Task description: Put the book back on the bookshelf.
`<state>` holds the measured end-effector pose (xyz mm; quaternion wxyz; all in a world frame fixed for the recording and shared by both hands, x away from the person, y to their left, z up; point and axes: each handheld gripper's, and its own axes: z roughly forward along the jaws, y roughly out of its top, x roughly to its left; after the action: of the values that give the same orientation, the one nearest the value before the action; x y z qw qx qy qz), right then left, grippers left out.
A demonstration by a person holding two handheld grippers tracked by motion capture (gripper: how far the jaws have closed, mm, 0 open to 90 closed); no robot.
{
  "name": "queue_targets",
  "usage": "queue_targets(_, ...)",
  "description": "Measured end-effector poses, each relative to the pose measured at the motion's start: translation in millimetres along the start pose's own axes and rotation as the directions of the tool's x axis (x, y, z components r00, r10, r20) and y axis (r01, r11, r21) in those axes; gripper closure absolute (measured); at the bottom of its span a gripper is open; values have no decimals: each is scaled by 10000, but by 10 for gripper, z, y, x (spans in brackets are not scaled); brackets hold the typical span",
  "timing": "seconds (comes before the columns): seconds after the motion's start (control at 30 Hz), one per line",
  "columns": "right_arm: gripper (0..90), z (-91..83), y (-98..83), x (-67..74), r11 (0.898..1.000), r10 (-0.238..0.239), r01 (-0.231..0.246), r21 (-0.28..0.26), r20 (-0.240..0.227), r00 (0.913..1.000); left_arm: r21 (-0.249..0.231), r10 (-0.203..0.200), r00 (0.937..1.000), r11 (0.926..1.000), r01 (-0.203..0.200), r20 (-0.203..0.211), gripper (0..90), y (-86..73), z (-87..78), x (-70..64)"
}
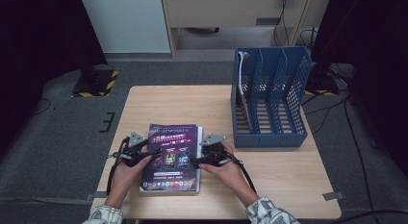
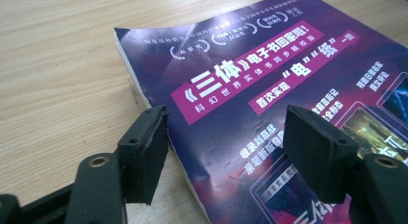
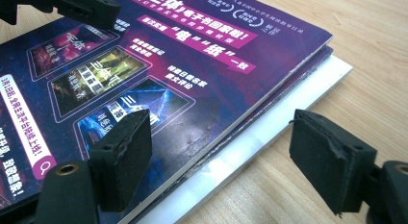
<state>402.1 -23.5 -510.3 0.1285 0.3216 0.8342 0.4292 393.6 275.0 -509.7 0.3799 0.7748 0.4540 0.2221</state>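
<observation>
A stack of thin books lies flat near the front of the wooden table, topped by a purple-covered magazine. A white book sticks out under it on the right. My left gripper is at the stack's left edge. It is open, with one pad beside the edge and the other over the cover. My right gripper is at the stack's right edge, also open, one pad over the cover and one over bare table. Neither gripper's pads press on anything.
A blue mesh file rack with three slots stands at the table's back right, a thin item leaning in its left slot. Bare wood lies behind the stack and to the front right. The left gripper's jaw crosses the top left of the right gripper view.
</observation>
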Motion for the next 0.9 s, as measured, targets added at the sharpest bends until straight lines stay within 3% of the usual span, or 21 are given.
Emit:
queue_targets(0.2, 211, 14, -7, -5, 9999, 124, -123, 66, -106, 9999, 16, -24, 9997, 10000, 24, 238, 337, 0, 4, -11)
queue_targets(0.33, 195, 6, -8, -31, 9997, 209, -208, 103, -137, 9997, 44, 297, 9992, 9995, -298, 266, 340, 19, 23, -89)
queue_targets(0.67, 133, 34, -43, -79, 9984, 456, -441, 353, -417, 9981, 13, 481, 9961, 9988, -484, 743, 340, 21, 42, -173)
queue_targets(0.9, 80, 66, -63, -110, 9964, 694, -665, 518, -548, 9961, 1, 685, 9940, 9976, -688, 856, 339, 29, 54, -228)
